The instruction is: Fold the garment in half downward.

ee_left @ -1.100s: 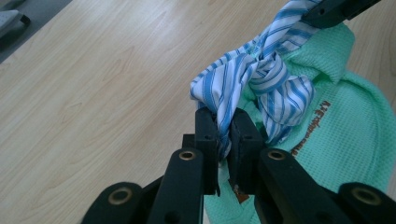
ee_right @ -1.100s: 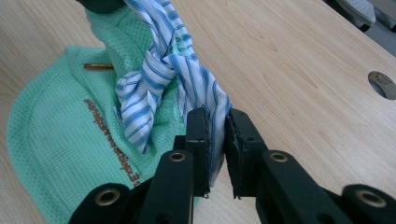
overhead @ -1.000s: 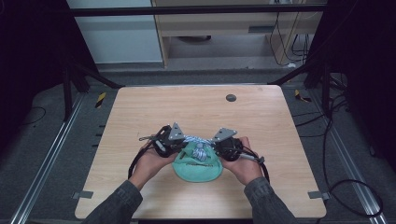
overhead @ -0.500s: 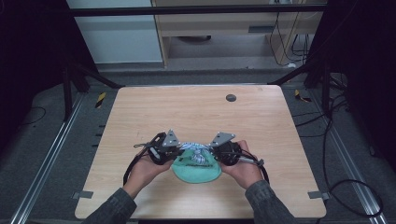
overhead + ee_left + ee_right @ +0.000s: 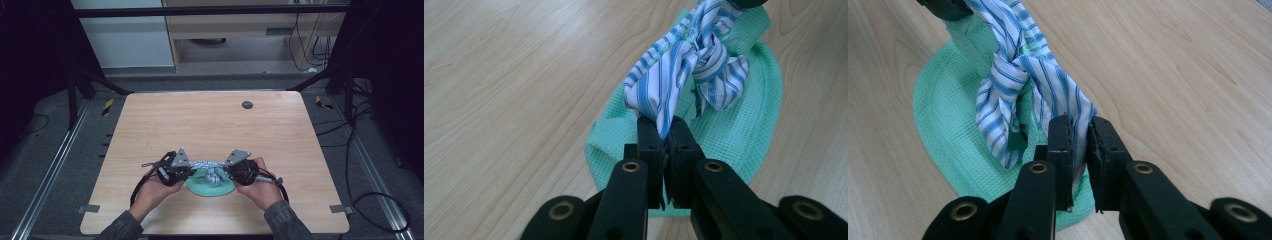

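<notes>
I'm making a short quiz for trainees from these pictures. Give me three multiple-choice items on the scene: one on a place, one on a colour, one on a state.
1. Where does the green cloth lie?
A. near the table's front edge, between the two hands
B. at the far edge by the dark round spot
C. on the floor

2. What colours is the striped cloth?
A. red and yellow
B. blue and white
C. plain black

3. How does the left gripper stand?
A. wide open above the table
B. shut on the green cloth
C. shut on an end of the striped cloth

Answers:
1 A: the high view shows it near the front edge of the table, between the hands.
2 B: both gripper views show blue stripes on white.
3 C: in the left gripper view the jaws pinch the striped end.
</notes>
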`<act>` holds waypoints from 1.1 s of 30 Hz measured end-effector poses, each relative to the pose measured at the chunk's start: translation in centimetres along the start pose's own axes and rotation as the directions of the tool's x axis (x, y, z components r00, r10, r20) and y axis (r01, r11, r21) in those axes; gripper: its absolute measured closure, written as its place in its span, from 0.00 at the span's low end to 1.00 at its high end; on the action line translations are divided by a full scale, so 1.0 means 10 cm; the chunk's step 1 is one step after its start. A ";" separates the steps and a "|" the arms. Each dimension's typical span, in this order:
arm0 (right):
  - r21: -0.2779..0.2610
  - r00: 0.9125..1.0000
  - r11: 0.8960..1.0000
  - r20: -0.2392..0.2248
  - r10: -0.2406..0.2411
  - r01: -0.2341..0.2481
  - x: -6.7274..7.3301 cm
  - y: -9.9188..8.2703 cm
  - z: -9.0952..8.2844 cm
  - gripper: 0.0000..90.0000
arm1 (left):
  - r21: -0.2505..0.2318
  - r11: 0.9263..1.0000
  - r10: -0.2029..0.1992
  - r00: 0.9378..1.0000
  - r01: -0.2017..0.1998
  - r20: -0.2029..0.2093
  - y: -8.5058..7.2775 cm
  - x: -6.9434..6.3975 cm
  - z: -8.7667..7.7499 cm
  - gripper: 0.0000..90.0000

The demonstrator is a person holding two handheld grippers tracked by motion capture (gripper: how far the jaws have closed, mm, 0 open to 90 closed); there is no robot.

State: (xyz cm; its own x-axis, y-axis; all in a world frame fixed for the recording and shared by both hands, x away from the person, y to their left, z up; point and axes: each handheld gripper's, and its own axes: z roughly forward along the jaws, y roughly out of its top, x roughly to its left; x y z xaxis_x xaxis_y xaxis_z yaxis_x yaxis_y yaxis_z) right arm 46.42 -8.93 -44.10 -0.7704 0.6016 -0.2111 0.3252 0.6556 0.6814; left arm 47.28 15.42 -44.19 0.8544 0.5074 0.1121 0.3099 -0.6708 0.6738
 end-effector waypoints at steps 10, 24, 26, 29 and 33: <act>0.007 1.000 1.000 -0.020 -0.002 0.002 0.08 -0.08 0.00 0.82 | 0.004 1.000 0.006 1.000 -0.006 0.013 -0.09 -0.06 0.01 0.96; 0.001 0.998 1.000 -0.058 0.005 -0.005 0.14 -0.10 -0.04 0.81 | -0.021 1.000 0.001 1.000 -0.001 0.016 -0.17 -0.13 -0.01 0.91; -0.001 0.998 1.000 -0.068 0.002 -0.002 0.15 -0.12 -0.05 0.83 | -0.026 1.000 -0.002 1.000 0.002 0.021 -0.19 -0.14 -0.01 0.91; 0.003 0.997 1.000 -0.073 0.002 -0.002 0.16 -0.14 -0.05 0.87 | -0.016 1.000 0.009 0.999 -0.008 0.030 -0.21 -0.14 -0.02 0.92; 0.009 0.996 1.000 -0.086 -0.005 0.006 0.19 -0.17 -0.05 0.91 | -0.002 1.000 0.022 0.999 -0.021 0.044 -0.25 -0.17 0.00 0.95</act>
State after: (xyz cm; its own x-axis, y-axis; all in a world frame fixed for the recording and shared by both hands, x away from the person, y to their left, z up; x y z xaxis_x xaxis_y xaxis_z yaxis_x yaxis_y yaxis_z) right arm 44.09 -9.15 -45.32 -0.8164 0.5566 -0.1535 0.3256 0.6634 0.6737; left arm 45.02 16.21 -46.02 0.8783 0.4686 0.0945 0.2907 -0.6805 0.6727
